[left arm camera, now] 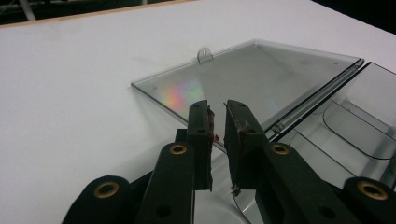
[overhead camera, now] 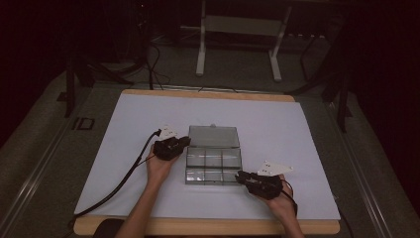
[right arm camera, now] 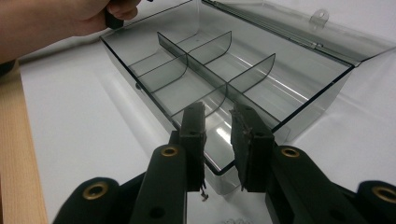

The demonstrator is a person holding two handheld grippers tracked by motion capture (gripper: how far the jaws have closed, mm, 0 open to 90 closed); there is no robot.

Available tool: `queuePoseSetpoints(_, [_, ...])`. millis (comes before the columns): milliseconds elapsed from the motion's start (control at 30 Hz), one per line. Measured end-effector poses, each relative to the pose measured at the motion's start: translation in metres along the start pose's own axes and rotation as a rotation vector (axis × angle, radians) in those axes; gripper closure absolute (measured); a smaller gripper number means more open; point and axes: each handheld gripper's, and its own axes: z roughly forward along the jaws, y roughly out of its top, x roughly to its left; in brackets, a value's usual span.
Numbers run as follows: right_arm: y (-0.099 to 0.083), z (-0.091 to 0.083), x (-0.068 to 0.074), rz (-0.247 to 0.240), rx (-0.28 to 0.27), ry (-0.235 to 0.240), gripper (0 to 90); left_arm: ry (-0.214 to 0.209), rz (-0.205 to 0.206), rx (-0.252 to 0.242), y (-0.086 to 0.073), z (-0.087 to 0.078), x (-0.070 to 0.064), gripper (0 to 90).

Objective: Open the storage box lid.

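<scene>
In the middle of the white sheet [overhead camera: 148, 124] a clear compartment box [overhead camera: 213, 168] is laid open, its lid [overhead camera: 214, 136] folded flat behind the tray and every cell seen to be empty. At the box's left side, near the hinge, the left gripper [overhead camera: 184, 143] is held with its jaws parted by a narrow gap and nothing between them; in the left gripper view the same gripper [left arm camera: 217, 122] is poised just over the lid's near corner. At the box's front right corner the right gripper [overhead camera: 239, 175] is kept likewise slightly parted and empty, its tips [right arm camera: 219, 122] hovering at the tray wall.

The step in hand is judged to be closing the box. It is best done if the tray is steadied at its front right corner while the lid's free edge is slipped between the left jaws, lifted in an arc about the hinge, and lowered squarely. The small latch tab [left arm camera: 204, 54] at the lid's far edge should be pressed only once the edges are aligned, since thin plastic is easily skidded across the smooth sheet.
</scene>
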Motion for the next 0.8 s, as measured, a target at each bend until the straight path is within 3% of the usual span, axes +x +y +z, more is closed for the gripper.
queuePoseSetpoints(333, [0.0,0.0,0.0,0.001,-0.001,-0.001,74.9,0.016,0.024,-0.003,-0.001,-0.01,-0.001,74.2])
queuePoseSetpoints(800, [0.0,0.0,0.0,0.004,-0.002,-0.001,73.1,0.024,0.002,-0.033,-0.018,-0.023,0.009,68.7])
